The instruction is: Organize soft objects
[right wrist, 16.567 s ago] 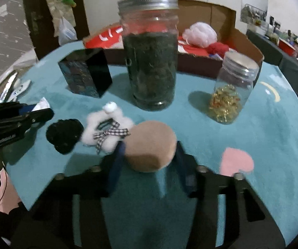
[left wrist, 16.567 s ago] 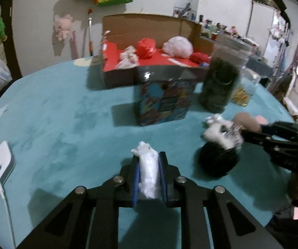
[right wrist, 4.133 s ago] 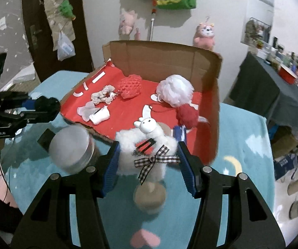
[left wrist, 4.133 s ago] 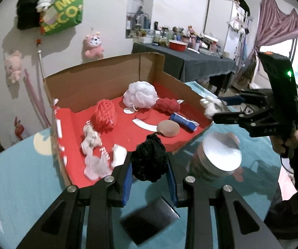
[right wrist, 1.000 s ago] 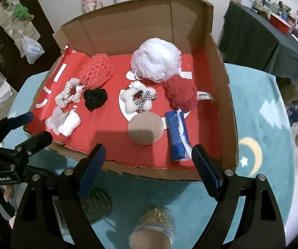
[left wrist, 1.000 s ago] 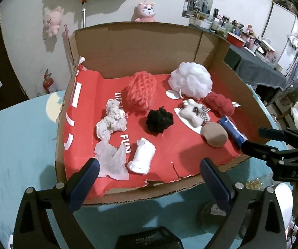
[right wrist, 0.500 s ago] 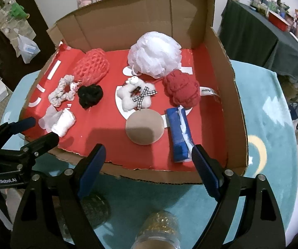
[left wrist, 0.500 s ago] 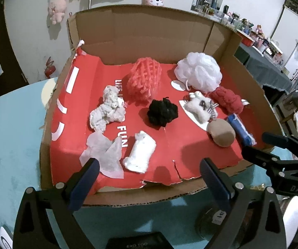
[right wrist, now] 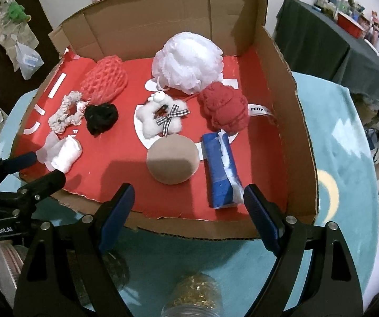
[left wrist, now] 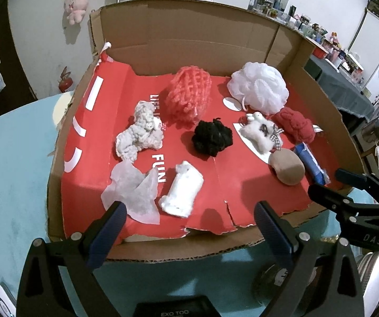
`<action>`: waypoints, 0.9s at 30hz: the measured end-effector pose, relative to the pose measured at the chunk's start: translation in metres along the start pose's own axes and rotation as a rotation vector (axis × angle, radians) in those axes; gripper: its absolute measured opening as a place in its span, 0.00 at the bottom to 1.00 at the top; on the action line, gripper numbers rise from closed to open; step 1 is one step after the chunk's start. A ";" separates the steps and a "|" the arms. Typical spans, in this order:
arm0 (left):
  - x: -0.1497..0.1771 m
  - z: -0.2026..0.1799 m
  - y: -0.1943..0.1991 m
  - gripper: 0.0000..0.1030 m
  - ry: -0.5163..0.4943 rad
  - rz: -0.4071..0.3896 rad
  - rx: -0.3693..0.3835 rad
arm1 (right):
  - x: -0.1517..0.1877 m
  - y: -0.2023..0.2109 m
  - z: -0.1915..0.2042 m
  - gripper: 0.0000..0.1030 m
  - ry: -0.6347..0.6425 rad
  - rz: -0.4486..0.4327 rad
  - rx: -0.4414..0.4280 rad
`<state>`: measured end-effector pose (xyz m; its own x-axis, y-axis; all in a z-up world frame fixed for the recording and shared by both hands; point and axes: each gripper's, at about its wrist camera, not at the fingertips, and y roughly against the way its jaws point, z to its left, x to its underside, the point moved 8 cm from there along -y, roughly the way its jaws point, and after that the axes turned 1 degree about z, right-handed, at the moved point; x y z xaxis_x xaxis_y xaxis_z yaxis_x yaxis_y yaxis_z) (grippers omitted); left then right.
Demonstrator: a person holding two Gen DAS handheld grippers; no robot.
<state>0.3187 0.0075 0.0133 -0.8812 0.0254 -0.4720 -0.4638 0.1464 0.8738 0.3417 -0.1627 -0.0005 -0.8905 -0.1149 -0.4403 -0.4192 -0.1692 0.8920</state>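
Note:
An open cardboard box (left wrist: 189, 42) (right wrist: 303, 121) with a red floor holds several soft things. In it lie a black pompom (left wrist: 212, 137) (right wrist: 101, 117), a white plush with a checked bow (left wrist: 259, 134) (right wrist: 160, 117), a tan round pad (left wrist: 287, 167) (right wrist: 172, 159), a white roll (left wrist: 183, 191), a white mesh puff (left wrist: 259, 89) (right wrist: 188, 60), a red net sponge (left wrist: 189, 95) and a dark red knit ball (right wrist: 223, 108). My left gripper (left wrist: 189, 222) hangs open over the box's near edge, holding nothing. My right gripper (right wrist: 188, 206) is open and empty too, above the near rim.
The box stands on a teal cloth (left wrist: 12, 163). Below the grippers sit a jar of gold bits (right wrist: 194, 301), a dark jar (left wrist: 271, 282) and a black box (left wrist: 173, 310). A blue tissue pack (right wrist: 221, 171) lies in the box. A dark side table (right wrist: 329, 42) stands at the right.
Both grippers stay open and almost still; the box has crept slightly nearer and lower in both views. Nothing in the box has moved.

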 end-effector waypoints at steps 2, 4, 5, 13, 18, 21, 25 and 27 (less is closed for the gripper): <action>0.000 -0.001 0.000 0.96 -0.003 -0.001 0.000 | 0.000 0.000 0.001 0.82 0.006 -0.004 0.006; 0.000 -0.001 0.000 0.96 -0.005 0.002 -0.003 | 0.000 0.001 0.001 0.82 0.013 -0.009 0.013; 0.000 -0.001 0.000 0.96 -0.006 0.000 -0.003 | 0.000 0.001 0.001 0.82 0.014 -0.010 0.016; 0.000 -0.003 0.001 0.96 -0.019 -0.016 -0.012 | 0.000 0.002 -0.001 0.82 0.006 -0.022 0.014; -0.001 -0.003 0.002 0.96 -0.022 -0.022 -0.016 | 0.000 0.005 0.001 0.82 0.018 -0.039 0.026; 0.000 -0.003 0.001 0.96 -0.017 -0.023 -0.015 | 0.000 0.005 0.001 0.82 0.019 -0.043 0.027; 0.000 -0.002 0.002 0.96 -0.010 -0.025 -0.014 | 0.001 0.006 0.001 0.82 0.017 -0.043 0.024; 0.000 -0.002 0.002 0.96 -0.010 -0.026 -0.014 | 0.001 0.006 0.001 0.82 0.017 -0.044 0.024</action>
<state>0.3174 0.0059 0.0157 -0.8677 0.0318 -0.4961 -0.4882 0.1334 0.8625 0.3378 -0.1627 0.0047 -0.8677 -0.1248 -0.4811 -0.4626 -0.1515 0.8736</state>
